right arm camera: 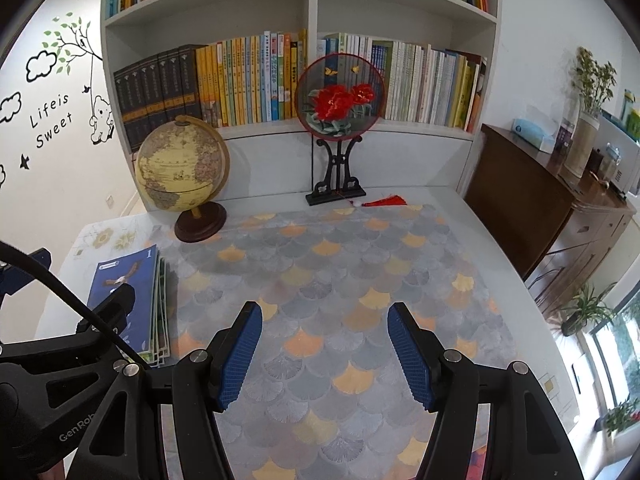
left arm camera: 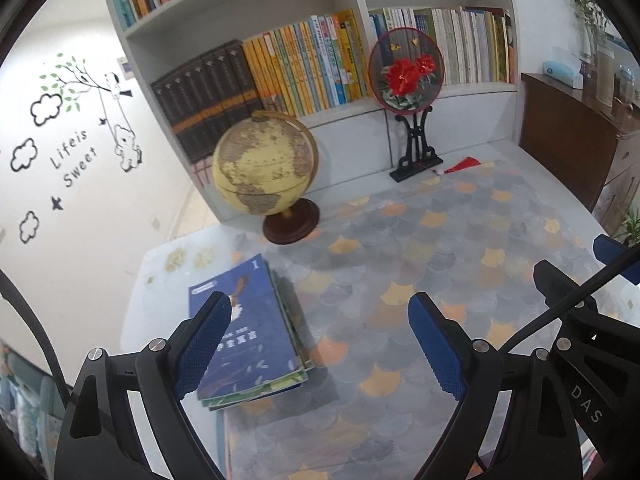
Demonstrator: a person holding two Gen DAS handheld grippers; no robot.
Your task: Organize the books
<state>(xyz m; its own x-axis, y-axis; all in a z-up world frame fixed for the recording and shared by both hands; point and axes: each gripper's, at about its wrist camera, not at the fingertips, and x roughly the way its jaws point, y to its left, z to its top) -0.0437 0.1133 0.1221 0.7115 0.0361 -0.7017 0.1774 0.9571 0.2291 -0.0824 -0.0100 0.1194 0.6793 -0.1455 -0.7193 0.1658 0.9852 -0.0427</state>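
Note:
A small stack of thin books with a blue cover on top (left arm camera: 256,332) lies flat at the table's left side; it also shows in the right wrist view (right arm camera: 132,300). My left gripper (left arm camera: 320,304) is open and empty, hovering above the table with its left finger over the stack's left part. My right gripper (right arm camera: 324,312) is open and empty over the patterned mat (right arm camera: 340,280), to the right of the stack. The left gripper (right arm camera: 120,300) appears at the lower left of the right wrist view.
A globe (left arm camera: 264,168) stands behind the stack. A round embroidered fan on a black stand (left arm camera: 408,68) stands at the back. The white bookshelf (right arm camera: 304,132) holds rows of upright books. A brown wooden cabinet (right arm camera: 540,208) stands at the right.

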